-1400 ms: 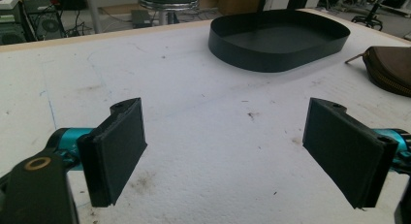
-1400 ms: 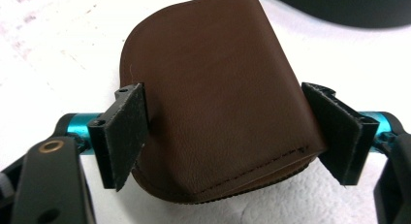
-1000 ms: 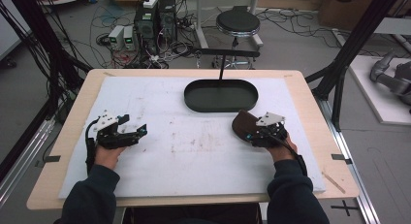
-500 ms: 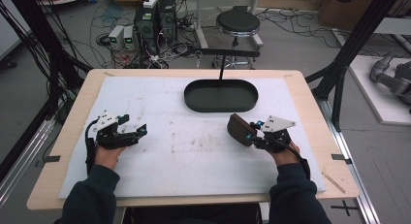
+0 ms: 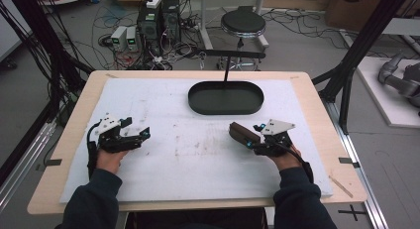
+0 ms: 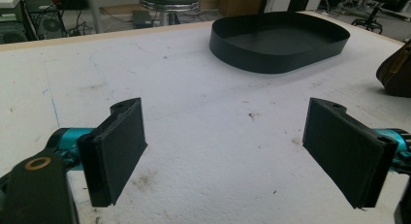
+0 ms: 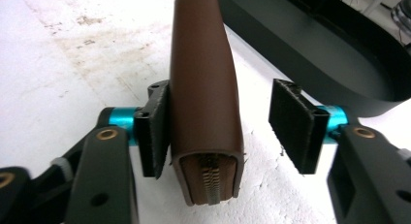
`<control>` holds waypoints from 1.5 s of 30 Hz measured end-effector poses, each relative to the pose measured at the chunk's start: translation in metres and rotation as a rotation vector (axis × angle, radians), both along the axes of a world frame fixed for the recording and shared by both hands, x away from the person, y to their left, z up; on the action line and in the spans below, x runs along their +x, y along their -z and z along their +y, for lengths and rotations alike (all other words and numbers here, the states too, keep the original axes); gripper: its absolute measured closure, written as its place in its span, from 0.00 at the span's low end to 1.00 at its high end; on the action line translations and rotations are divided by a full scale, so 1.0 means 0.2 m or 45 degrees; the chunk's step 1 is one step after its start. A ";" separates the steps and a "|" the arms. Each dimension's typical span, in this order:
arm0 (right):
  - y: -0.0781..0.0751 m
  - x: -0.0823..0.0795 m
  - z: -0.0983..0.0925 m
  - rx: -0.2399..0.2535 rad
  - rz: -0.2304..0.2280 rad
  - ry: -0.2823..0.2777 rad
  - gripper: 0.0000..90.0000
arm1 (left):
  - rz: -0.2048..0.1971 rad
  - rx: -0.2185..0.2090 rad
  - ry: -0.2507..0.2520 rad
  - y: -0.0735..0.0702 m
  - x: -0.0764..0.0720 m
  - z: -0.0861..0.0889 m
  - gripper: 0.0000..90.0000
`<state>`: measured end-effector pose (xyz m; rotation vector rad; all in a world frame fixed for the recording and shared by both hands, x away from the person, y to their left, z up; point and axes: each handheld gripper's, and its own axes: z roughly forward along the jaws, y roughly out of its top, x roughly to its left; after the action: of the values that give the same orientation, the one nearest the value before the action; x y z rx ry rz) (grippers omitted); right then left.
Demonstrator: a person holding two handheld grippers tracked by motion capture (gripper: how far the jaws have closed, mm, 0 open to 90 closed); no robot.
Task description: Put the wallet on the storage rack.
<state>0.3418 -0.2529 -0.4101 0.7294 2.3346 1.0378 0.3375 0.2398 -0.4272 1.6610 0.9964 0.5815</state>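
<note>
Brown zip wallet stands between the right gripper's parted fingers, long axis along them, touching one finger only; left gripper wide apart, empty, well left of it.

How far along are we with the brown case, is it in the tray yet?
Not yet. The black tray looks empty. The brown zip case stands between the open jaws of the right hand-held gripper: one pad touches it, the other stands clear, so it isn't clamped. The left hand-held gripper is open over the white mat. Probably left: grip and move it.
</note>
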 end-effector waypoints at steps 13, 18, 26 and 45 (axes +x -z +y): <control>0.01 0.08 0.06 0.034 0.108 -0.030 0.70 | -0.004 -0.004 0.008 0.00 0.00 0.00 0.17; -0.04 0.12 0.08 0.120 0.112 -0.032 0.70 | -0.006 -0.008 0.014 0.00 0.00 0.00 0.17; -0.17 0.31 0.18 0.212 0.096 -0.031 0.71 | -0.028 -0.017 0.034 -0.01 0.00 0.00 0.17; -0.11 0.85 0.36 0.374 0.241 0.190 0.71 | -0.040 -0.019 0.054 -0.01 0.00 0.00 0.17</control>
<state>0.5109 -0.1804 -0.3883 1.1403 2.2625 1.3078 0.3371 0.2405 -0.4255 1.6514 0.9385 0.5686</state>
